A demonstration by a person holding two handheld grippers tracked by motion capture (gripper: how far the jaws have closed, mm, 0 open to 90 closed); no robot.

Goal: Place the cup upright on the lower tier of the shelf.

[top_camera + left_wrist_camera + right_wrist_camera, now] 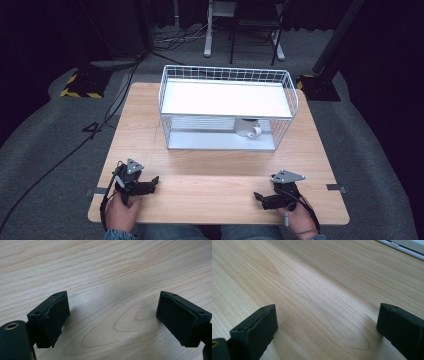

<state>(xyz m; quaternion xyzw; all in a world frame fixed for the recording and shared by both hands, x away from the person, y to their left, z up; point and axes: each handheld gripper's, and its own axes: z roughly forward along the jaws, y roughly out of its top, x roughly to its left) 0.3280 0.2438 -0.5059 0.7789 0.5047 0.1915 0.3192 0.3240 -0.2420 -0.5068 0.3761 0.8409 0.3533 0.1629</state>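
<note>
Both grippers rest low on the table (pixel 210 185), left gripper (pixel 112 315) and right gripper (pixel 325 327) spread wide and empty. Ahead, a mug (pixel 248 128) sits under the wire rack (pixel 227 107); reaching in risks snagging wires.

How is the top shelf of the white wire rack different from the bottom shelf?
The top shelf of the wire rack is bare, while the bottom shelf has a white mug on it, toward the right. The top shelf is brightly lit and ringed by a wire rail; the bottom shelf sits shaded underneath it, behind the front wires. Both are flat, white and belong to the same rack on the wooden table.
</note>
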